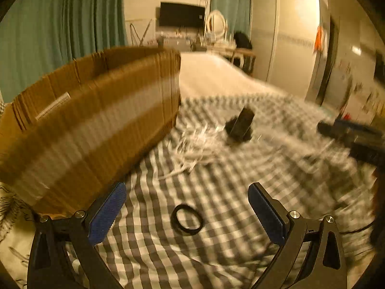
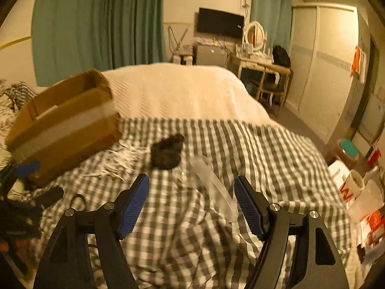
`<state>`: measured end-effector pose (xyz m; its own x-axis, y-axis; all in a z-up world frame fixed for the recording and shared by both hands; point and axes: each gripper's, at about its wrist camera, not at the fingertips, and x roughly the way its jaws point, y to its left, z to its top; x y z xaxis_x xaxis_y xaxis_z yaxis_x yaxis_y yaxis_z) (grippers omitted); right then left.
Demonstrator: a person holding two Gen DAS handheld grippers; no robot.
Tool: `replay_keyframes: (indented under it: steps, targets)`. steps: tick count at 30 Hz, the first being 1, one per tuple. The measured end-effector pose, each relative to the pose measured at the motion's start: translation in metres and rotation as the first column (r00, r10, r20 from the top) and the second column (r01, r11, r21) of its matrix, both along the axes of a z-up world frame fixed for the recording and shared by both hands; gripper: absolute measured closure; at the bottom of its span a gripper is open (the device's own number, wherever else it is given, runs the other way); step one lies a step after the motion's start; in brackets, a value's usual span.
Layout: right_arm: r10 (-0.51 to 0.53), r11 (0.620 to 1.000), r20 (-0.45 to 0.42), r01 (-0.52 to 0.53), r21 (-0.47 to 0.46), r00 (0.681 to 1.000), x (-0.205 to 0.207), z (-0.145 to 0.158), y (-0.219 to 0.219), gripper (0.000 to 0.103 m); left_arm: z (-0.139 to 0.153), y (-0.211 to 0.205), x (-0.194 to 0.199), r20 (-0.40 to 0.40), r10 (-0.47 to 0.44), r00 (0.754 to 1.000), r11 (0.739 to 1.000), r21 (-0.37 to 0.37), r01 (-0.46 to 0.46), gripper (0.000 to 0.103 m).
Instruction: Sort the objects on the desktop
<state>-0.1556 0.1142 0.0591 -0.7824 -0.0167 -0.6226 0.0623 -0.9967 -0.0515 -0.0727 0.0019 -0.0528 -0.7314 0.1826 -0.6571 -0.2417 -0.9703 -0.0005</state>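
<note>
Right gripper [image 2: 191, 200] spread wide, holding nothing; left gripper [image 1: 186, 210] also open, empty. Brown corrugated cardboard box [image 2: 65, 122] upper left. Black rubber ring [image 1: 186, 219], dark fuzzy lump [image 2: 167, 151], white shredded paper strips [image 2: 120, 161] unsorted on checked cloth [image 2: 240, 149]. Most left.

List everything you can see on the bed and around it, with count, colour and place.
Cardboard box: one, brown, open top, left on the checked cloth.
Checked cloth: one, grey and white, over the bed.
Ring: one, black, flat on the cloth between the left tool's fingers.
Dark clump: one, black, mid-cloth; blurred.
White strands: a loose pile, beside the box.
Clear tube-like item: one, near the right tool; blurred.
Curtains: teal, back wall.
Television: one, black, wall.
Left tool: blue pads, open.
Right tool: blue pads, open.
</note>
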Motion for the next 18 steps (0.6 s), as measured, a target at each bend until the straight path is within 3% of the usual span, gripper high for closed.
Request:
replay_keyframes:
  steps: [9, 14, 15, 17, 18]
  targets:
    - [-0.009, 0.999, 0.121, 0.003, 0.051, 0.993, -0.028, -0.06, 0.014, 0.03, -0.048, -0.003, -0.025, 0.151, -0.012, 0.988, 1.0, 0.003, 0.011, 0.002]
    - [-0.089, 0.995, 0.125, 0.083, 0.048, 0.988, -0.045, -0.064, 0.035, 0.031, -0.05, -0.008, -0.025, 0.169, -0.021, 0.985, 1.0, 0.02, 0.018, 0.029]
    - [-0.103, 0.992, 0.13, 0.093, 0.082, 0.986, -0.049, -0.067, 0.037, 0.032, -0.05, -0.009, -0.026, 0.18, -0.026, 0.983, 0.999, 0.024, 0.022, 0.03]
    - [-0.092, 0.99, 0.168, 0.073, 0.119, 0.981, -0.056, -0.073, 0.037, 0.055, -0.05, -0.008, -0.024, 0.185, -0.039, 0.982, 0.999, 0.021, 0.035, 0.038]
    - [-0.087, 0.99, 0.181, 0.066, 0.123, 0.98, -0.058, -0.077, 0.037, 0.056, -0.05, -0.007, -0.024, 0.188, -0.049, 0.981, 0.999, 0.016, 0.047, 0.04]
